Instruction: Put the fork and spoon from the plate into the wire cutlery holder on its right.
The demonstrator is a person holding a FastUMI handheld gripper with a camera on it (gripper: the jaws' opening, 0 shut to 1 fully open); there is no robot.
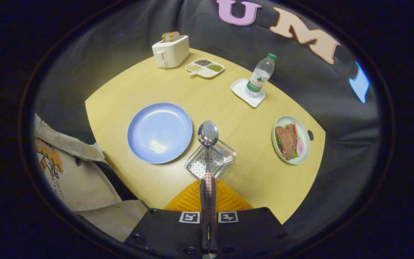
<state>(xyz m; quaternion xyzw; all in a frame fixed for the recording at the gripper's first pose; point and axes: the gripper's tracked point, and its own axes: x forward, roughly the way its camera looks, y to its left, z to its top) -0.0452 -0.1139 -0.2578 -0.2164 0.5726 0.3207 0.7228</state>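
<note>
checked-handled spoon (207,144) is pinched between both fingers of the claw (207,187), bowl forward, hanging above the wire cutlery holder (225,158) beside the blue plate (159,132) on the counter (192,97). lower it straight and centred before letting go. fork possibly already inside, hard to tell.

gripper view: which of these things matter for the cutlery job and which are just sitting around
Part of the job:
- spoon, its checked handle pinched between the shut fingers of the gripper
- wire cutlery holder, under the spoon
- blue plate, left of the holder

Just lying about:
- toaster with bread
- divided snack tray
- water bottle on a white coaster
- dish of meat
</note>
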